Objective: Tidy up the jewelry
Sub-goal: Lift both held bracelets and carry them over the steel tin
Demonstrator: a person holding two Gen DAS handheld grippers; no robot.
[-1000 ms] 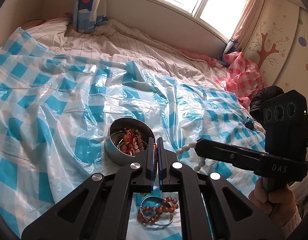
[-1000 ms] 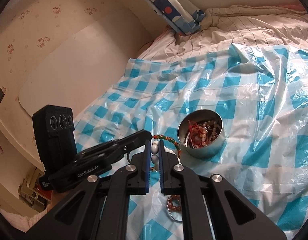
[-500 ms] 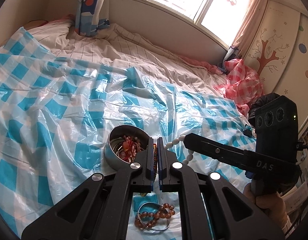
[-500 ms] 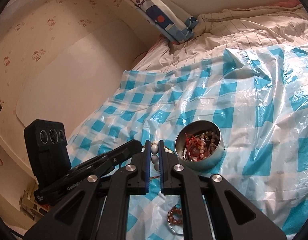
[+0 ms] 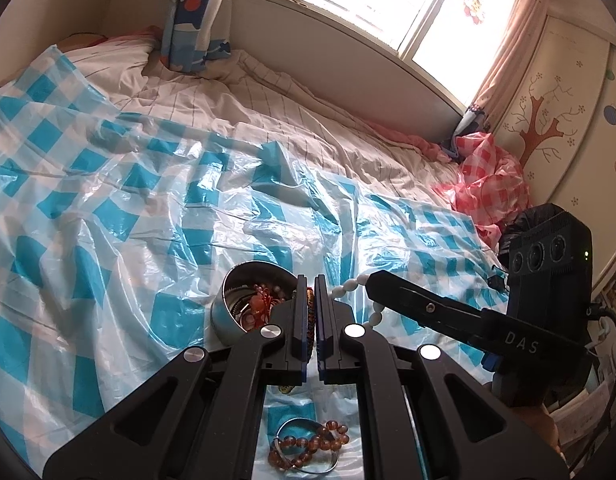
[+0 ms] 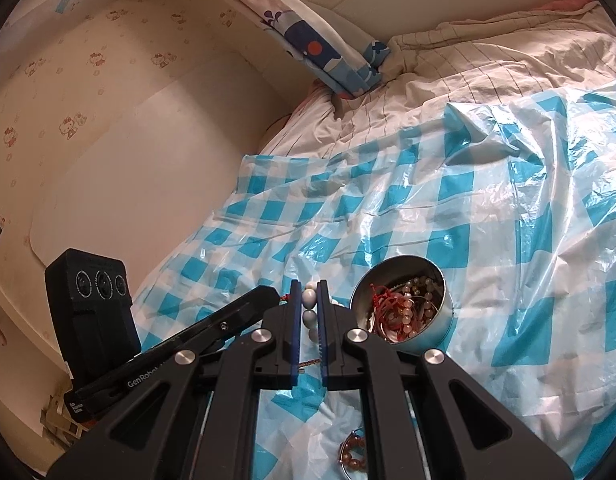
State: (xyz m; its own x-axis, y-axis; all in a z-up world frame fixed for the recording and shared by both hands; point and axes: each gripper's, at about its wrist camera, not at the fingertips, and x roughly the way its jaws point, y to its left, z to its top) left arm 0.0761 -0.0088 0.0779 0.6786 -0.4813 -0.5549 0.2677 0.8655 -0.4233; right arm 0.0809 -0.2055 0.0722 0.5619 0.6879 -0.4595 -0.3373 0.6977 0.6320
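Jewelry tin (image 6: 403,304) rests on the bed; left claw (image 5: 311,280) pinches a braided bracelet (image 5: 309,312), right claw (image 6: 309,285) pinches a white bead bracelet (image 6: 308,300).

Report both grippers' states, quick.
Left gripper: shut on the braided bracelet.
Right gripper: shut on the white bead bracelet.

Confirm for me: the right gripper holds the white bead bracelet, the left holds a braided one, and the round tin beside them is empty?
Not empty. The right wrist view shows the round tin holding red cord and pale beads. The right gripper does hold the white bead bracelet, the left gripper the braided one.
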